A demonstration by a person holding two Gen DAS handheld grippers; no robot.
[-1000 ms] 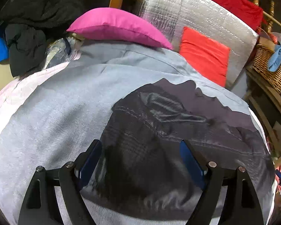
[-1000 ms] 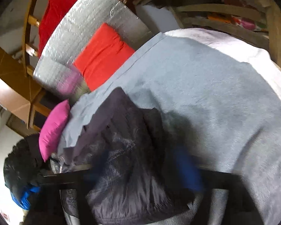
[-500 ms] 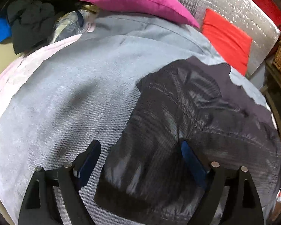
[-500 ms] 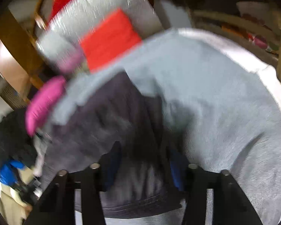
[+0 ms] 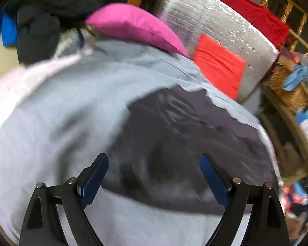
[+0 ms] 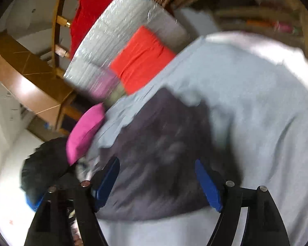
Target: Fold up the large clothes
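A dark grey-purple garment (image 5: 174, 147) lies folded into a rough block on a light grey sheet (image 5: 61, 112). It also shows in the right wrist view (image 6: 160, 164), blurred. My left gripper (image 5: 154, 174) is open and empty, hovering above the garment's near edge. My right gripper (image 6: 157, 180) is open and empty, also above the garment's near part. Neither touches the cloth as far as I can tell.
A pink pillow (image 5: 133, 24) lies at the far edge of the sheet. A silver foil pad (image 5: 225, 32) with a red cushion (image 5: 217, 65) leans behind it. Dark clothes (image 5: 43, 16) pile at the far left. A wicker basket (image 5: 289, 86) stands at right.
Both grippers have shifted above the garment and the views are blurred with motion. Both stay open. The garment lies in the same place.
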